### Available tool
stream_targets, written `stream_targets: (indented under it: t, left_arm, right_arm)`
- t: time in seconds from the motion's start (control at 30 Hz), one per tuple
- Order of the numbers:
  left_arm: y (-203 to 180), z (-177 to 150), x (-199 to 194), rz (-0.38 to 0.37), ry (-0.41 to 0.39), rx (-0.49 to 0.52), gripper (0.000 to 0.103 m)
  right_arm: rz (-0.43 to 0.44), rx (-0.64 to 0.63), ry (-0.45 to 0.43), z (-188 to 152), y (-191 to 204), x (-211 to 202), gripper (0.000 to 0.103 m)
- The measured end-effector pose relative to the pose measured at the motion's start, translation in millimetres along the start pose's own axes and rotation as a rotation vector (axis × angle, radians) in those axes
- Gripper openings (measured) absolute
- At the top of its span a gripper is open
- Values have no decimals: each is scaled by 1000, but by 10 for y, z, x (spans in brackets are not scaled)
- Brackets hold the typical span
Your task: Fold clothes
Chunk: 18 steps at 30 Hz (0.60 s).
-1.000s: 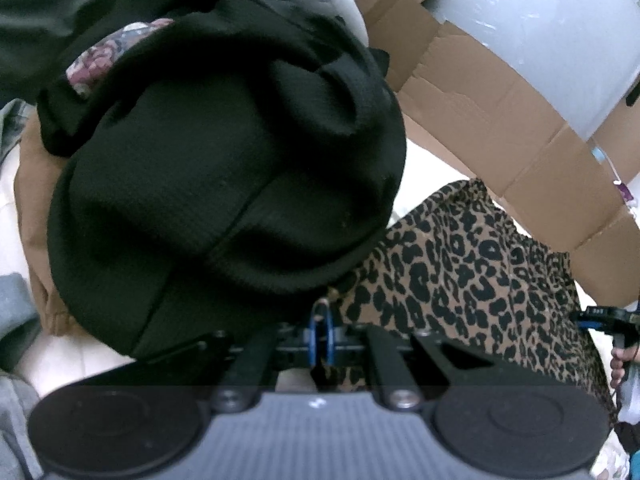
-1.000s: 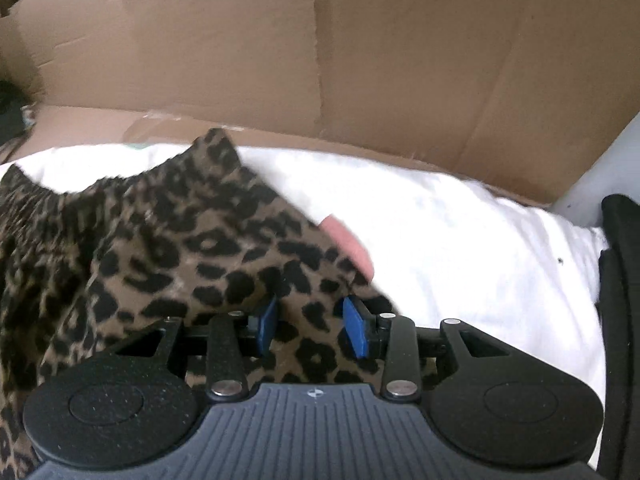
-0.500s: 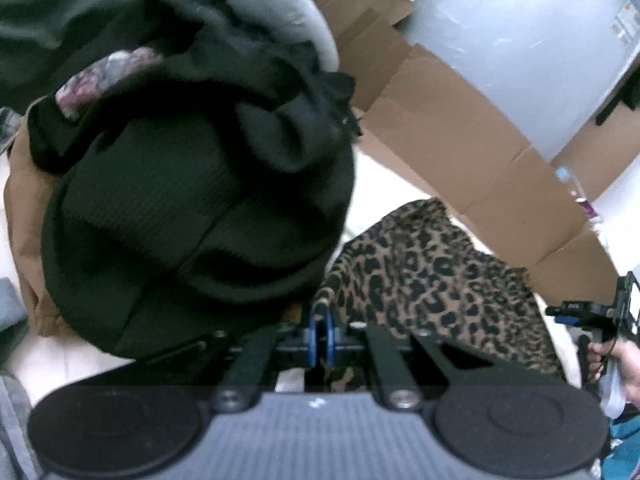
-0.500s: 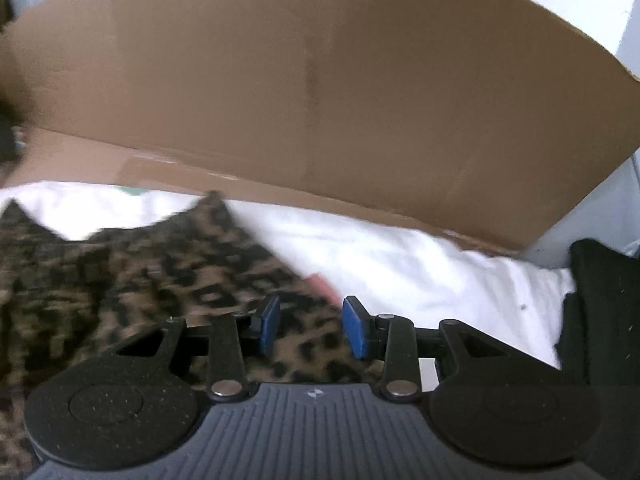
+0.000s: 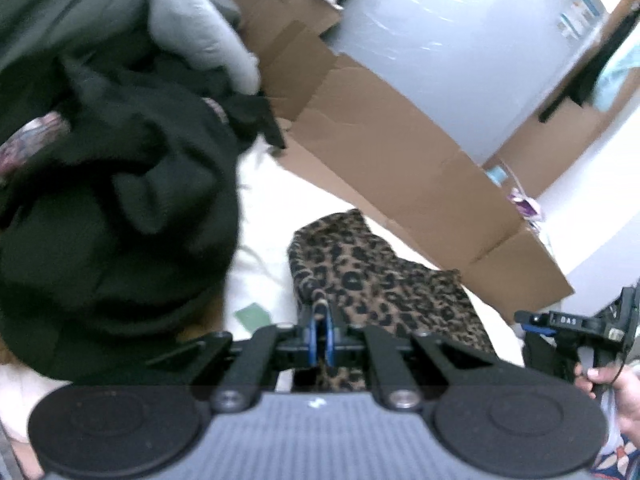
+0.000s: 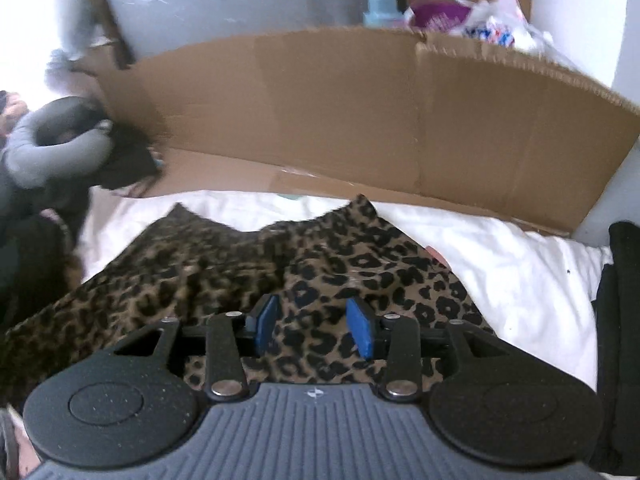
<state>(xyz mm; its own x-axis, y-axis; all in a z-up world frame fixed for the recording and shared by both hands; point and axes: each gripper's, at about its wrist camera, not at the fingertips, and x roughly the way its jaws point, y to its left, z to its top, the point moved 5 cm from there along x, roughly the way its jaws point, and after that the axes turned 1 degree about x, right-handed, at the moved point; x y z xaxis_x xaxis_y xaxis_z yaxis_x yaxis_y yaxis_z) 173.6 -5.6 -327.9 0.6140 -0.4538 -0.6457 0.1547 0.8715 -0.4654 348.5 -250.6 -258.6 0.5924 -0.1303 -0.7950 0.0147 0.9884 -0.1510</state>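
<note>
The left gripper has its jaws clenched on a bunched edge of the leopard garment, which lies on the white bed near the cardboard. The right gripper hangs over the same garment with jaws released, the cloth spread beneath them. A black knit pile sits at the left, and a grey cushion lies beyond it.
</note>
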Motion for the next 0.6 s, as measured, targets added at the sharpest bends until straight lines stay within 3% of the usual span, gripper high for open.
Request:
stream_targets:
  t: [0.23,0.37,0.43,0.6]
  left_arm:
    - [-384,10,137,1,46,65,5]
    - [-603,46,185,-13,65,113,5]
    - [-719,78,233,-26,74,138,5]
    - [-1042,129,396,-54,110,187,5]
  right_arm:
    - [43,-8,6,-266,205,-297,58]
    - [57,21,1,-415,336,-401,74]
    - [68,30,-6,-489,409,-436,77]
    - [173,98,-2,-677,603,-422,77]
